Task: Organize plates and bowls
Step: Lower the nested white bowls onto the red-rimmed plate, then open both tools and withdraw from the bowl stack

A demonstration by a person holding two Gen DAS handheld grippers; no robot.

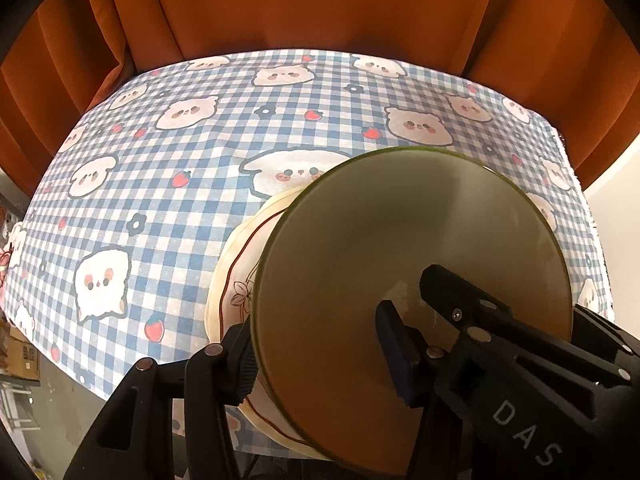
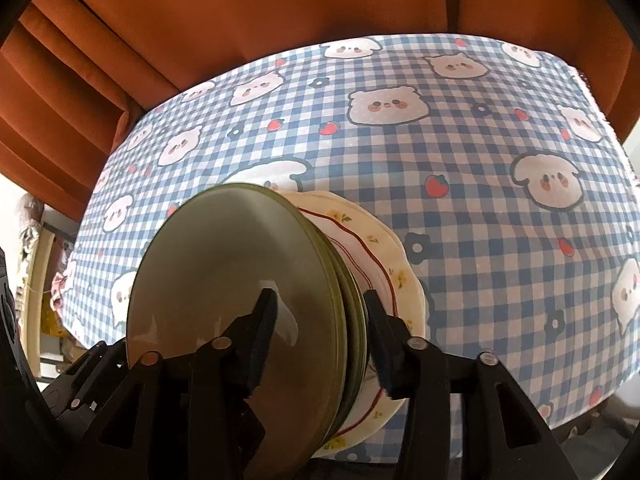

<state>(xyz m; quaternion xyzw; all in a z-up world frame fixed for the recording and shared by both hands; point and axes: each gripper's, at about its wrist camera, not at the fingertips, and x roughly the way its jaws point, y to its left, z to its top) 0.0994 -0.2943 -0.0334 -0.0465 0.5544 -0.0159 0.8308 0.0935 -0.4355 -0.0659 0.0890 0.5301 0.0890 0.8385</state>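
A stack of dishes is held on edge above the table: green plates (image 1: 380, 248) (image 2: 224, 264) on one face and cream floral plates (image 1: 236, 264) (image 2: 372, 248) on the other. My left gripper (image 1: 316, 348) is shut on the stack, one finger (image 1: 236, 364) against the cream side and one finger (image 1: 394, 348) on the green face. My right gripper (image 2: 320, 332) is shut on the same stack, one finger (image 2: 262, 332) on the green face and one finger (image 2: 380, 332) on the cream side. The right gripper's body also shows in the left wrist view (image 1: 480, 320).
The table carries a blue-and-white checked cloth (image 1: 200, 152) (image 2: 480, 160) printed with animals and strawberries. Orange curtains (image 1: 320, 4) (image 2: 240, 12) hang behind the far edge. Boxes and clutter (image 1: 20, 352) lie on the floor at the left.
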